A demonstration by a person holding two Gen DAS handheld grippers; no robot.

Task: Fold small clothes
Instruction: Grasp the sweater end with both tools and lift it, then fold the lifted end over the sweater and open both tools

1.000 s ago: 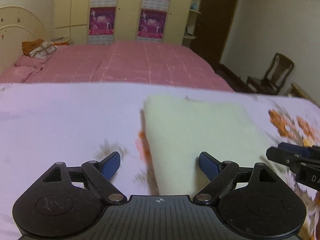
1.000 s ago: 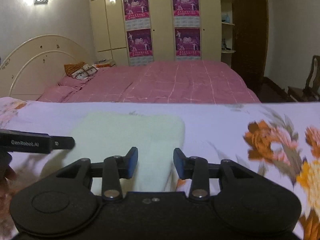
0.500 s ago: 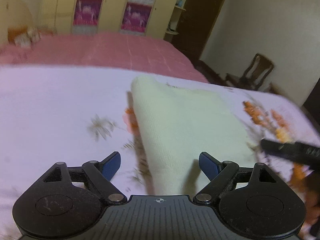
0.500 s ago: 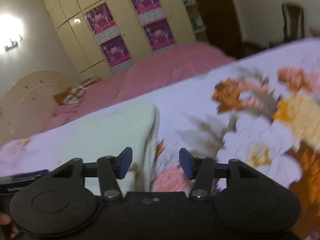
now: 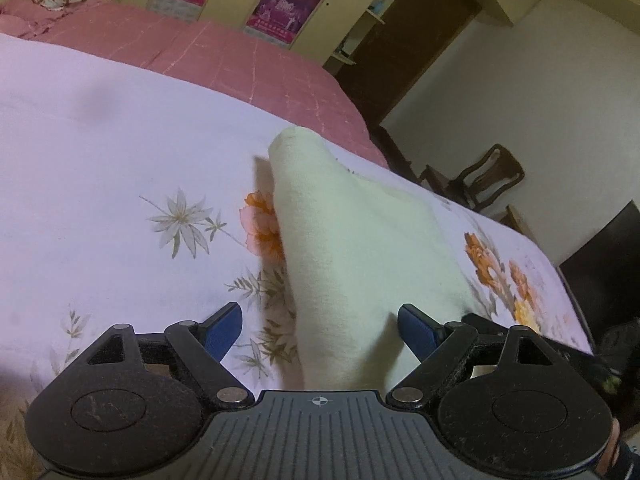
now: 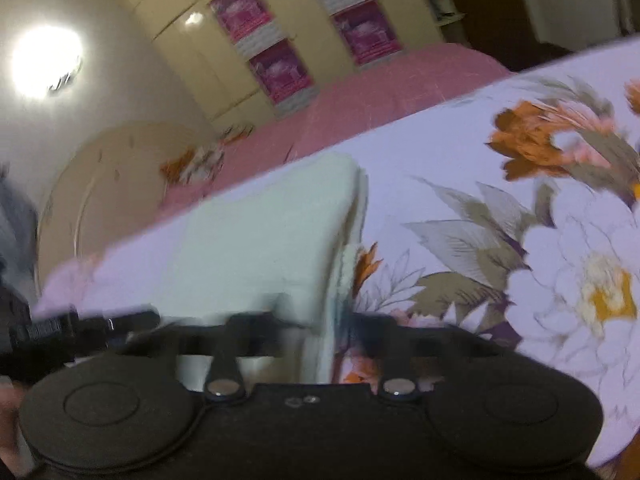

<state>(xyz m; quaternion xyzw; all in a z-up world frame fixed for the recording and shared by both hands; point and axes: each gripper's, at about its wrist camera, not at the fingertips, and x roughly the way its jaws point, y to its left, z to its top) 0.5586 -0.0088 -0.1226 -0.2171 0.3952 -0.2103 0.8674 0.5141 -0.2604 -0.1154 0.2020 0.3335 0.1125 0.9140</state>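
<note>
**A:** Cloth (image 5: 360,256), pale and already doubled, lies on the floral sheet (image 5: 120,168) of the near bed, its near end between both tools. How should the pinch go?

**B:** The right tool (image 6: 316,320) is closing on the near right corner; blur hides whether the pads press yet. It should catch every layer at the edge. The left tool (image 5: 320,328) stands wide, straddling the near left edge, gripping nothing.

**A:** And against a second ago?

**B:** Both views have rolled and dipped closer to the cloth. The right jaws are narrower; the left unchanged.
</note>
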